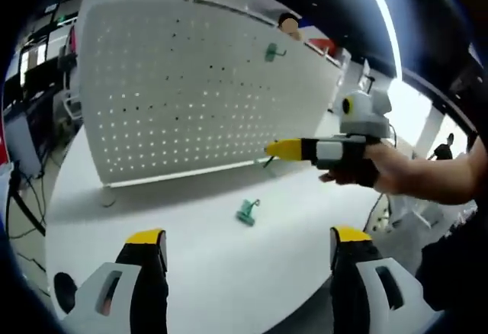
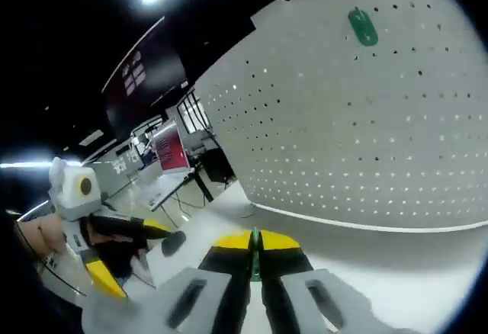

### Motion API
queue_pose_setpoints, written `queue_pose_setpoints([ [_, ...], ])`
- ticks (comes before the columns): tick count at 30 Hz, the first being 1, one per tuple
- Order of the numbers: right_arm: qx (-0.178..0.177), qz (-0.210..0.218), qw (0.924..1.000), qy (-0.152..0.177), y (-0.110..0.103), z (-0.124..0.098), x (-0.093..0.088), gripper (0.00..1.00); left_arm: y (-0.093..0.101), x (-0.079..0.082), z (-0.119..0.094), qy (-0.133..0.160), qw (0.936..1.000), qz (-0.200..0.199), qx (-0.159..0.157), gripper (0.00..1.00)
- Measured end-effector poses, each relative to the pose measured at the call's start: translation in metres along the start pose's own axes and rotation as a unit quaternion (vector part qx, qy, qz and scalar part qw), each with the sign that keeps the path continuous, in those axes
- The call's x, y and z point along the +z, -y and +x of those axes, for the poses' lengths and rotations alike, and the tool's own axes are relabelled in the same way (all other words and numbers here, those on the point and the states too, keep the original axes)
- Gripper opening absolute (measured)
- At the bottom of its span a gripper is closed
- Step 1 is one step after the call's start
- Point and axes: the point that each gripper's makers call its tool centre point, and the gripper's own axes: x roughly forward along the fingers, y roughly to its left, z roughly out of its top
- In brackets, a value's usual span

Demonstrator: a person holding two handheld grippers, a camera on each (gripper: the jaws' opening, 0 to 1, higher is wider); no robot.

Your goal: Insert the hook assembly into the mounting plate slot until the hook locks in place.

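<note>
Hook assembly, a thin green piece, sits pinched between the clenched jaws of the right gripper, only its narrow edge showing between the yellow tips. From the left gripper view that gripper hangs near the lower right edge of the white pegboard mounting plate, tips aimed at the board and apart from it. A second green hook is already seated high on the plate, and a spare green hook lies loose on the white desk in front of it. The left gripper is released, jaws wide apart over the desk and holding nothing.

The likely trouble is alignment: the holes are small and close-set, and with so little of the hook showing beyond the jaws, a tilted approach could miss the slot, twist the piece in the grip, or push the free-standing plate backwards instead of locking.
</note>
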Motion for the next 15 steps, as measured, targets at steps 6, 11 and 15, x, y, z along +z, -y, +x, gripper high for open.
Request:
queue_pose_setpoints([
  [6,0.014,0.017,0.9993,0.03,-0.024,-0.006,0.012,0.0,0.009,0.011,0.004,0.016,0.9995,-0.022,-0.014,0.86],
  [11,0.036,0.01,0.9986,0.038,-0.051,-0.009,0.011,0.0,0.015,0.02,0.012,0.04,0.9952,-0.084,-0.029,0.75],
  [15,0.044,0.02,0.9973,0.054,-0.069,-0.011,0.011,0.0,0.018,0.021,0.016,0.045,0.9933,-0.101,-0.035,0.62],
])
